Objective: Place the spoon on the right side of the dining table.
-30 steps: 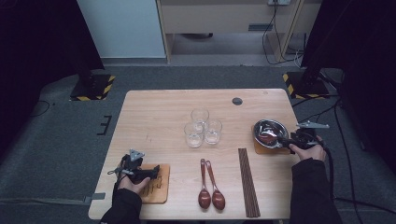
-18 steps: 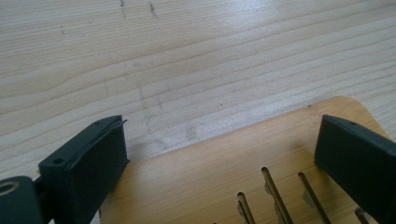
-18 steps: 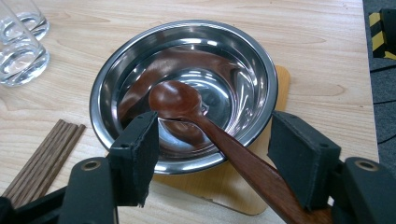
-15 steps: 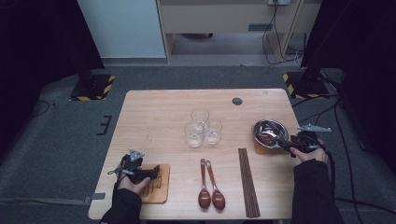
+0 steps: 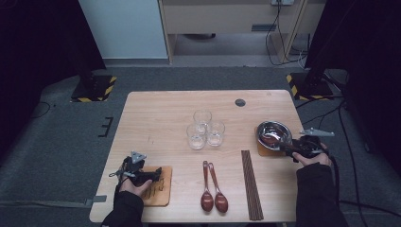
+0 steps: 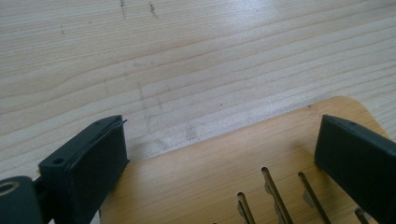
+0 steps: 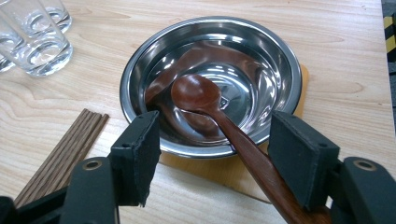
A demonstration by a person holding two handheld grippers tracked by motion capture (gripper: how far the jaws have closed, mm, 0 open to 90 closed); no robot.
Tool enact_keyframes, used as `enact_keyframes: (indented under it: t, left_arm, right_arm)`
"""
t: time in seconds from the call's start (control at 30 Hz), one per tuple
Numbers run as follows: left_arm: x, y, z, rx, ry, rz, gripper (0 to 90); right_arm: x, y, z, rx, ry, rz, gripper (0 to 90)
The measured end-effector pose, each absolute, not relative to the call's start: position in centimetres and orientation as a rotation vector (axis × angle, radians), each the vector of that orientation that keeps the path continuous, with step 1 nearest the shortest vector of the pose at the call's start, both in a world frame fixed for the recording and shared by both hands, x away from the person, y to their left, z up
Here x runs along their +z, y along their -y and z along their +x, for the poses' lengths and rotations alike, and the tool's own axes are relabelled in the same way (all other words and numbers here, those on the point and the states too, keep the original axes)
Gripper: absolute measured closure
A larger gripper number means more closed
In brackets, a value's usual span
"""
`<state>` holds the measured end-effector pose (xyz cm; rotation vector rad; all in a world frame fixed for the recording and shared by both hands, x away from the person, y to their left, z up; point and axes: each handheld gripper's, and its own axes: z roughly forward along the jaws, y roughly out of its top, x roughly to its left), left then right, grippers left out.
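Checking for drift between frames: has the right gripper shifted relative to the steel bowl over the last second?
No. In the high view the right gripper sits at the near right rim of the steel bowl, as before, jaws open around the wooden spoon.

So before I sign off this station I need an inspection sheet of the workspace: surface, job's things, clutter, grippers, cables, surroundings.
Surface: pale wooden table, faint scuffs.
Job's things: dark red wooden spoon lying in round steel bowl on an orange mat.
Clutter: three clear glasses, two red-brown spoons, dark chopsticks, slotted wooden coaster.
Grippers: right hand-held gripper open, spoon handle between the jaws beside the right pad; left hand-held gripper open over the coaster.
Cables: black cable at the right hand.
Surroundings: grey carpet, striped stand bases.
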<state>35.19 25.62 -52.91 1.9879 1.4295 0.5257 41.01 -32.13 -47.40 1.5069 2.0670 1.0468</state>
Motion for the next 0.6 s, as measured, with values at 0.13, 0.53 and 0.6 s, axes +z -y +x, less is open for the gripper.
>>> enact_keyframes:
  t: [0.13, 0.53, 0.6]
  left_arm:
    - [-52.9, -25.6, 35.2, 0.526, -1.429, 1.988, 1.3]
    - [-52.9, -25.6, 35.2, 0.526, -1.429, 1.988, 1.3]
    - [-52.9, -25.6, 35.2, 0.526, -1.429, 1.988, 1.3]
  right_arm:
    - [-47.4, 32.0, 40.7, 1.053, -2.068, 1.504, 35.1]
    - [-47.4, 31.4, 39.9, 1.062, -2.09, 1.496, 37.0]
    - [-47.4, 31.3, 39.8, 1.074, -2.088, 1.5, 38.6]
